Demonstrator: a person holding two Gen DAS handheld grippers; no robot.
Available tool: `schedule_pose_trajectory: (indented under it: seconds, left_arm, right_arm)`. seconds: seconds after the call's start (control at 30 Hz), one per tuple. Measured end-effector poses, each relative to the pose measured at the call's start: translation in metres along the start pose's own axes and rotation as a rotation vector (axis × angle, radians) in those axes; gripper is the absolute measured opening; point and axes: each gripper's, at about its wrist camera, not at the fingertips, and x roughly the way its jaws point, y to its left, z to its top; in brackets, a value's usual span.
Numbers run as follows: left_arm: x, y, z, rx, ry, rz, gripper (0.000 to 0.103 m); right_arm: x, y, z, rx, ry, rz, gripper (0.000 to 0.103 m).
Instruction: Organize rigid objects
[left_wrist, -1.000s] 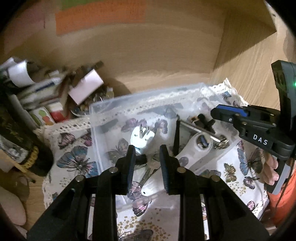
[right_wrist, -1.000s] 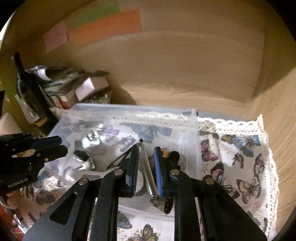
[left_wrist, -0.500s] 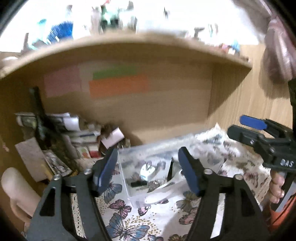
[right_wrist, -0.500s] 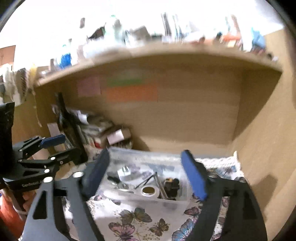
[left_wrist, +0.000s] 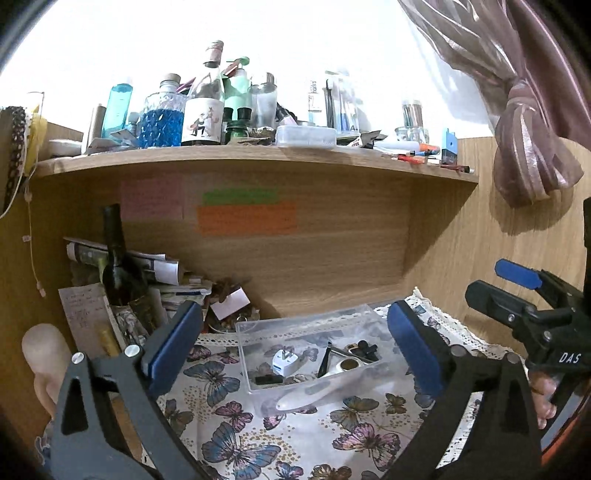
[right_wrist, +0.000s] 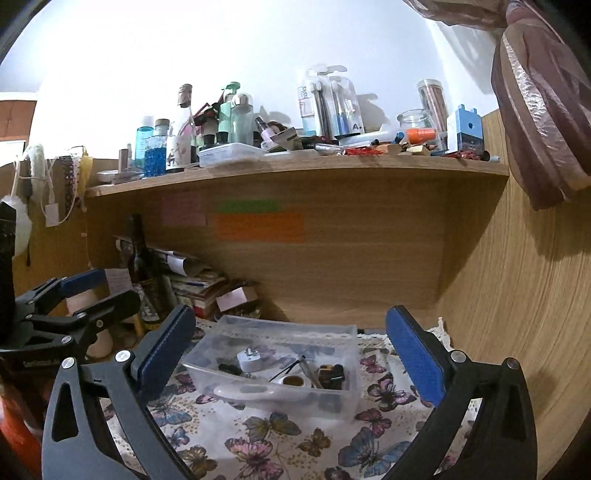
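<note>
Both tongs are clear of the bin w/ nothing between them: left tongs (left_wrist: 291, 347) opening, almost full spread, right tongs (right_wrist: 291, 354) opening wide too, blue pads bare. The clear plastic bin (right_wrist: 347, 369) sits on the butterfly cloth (right_wrist: 258, 435) over the tabletop, under the wooden shelf (left_wrist: 258, 158), and it's holding the hard stuff: white plug adapter (left_wrist: 283, 363), tape roll (right_wrist: 293, 381), thin black stick (right_wrist: 288, 369), small dark blocks (right_wrist: 332, 373). Looks to me like a drop-off just wrapped, or the job's near done; can't spot a loose hard item left out on the cloth. One thing tho: the long white curved handle (left_wrist: 317, 393) lies low at the bin's front wall; inside or outside, can't tell. Next move, imo: check that piece, then hunt the paper pile (left_wrist: 159, 273) on the left for strays. Bin walls are thin, glossy, see-thru; cloth soft w/ lace edge; shelf is matte wood grain.
</note>
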Motion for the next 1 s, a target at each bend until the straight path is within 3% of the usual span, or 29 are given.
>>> schedule_pose_trajectory:
  seconds: [1.0]
  left_arm:
    - [0.0018, 0.0014, -0.0036, -0.010, 0.019, -0.030, 0.102]
  right_arm:
    - [-0.0047, 0.0048, -0.0035, 0.001, 0.002, 0.003, 0.103]
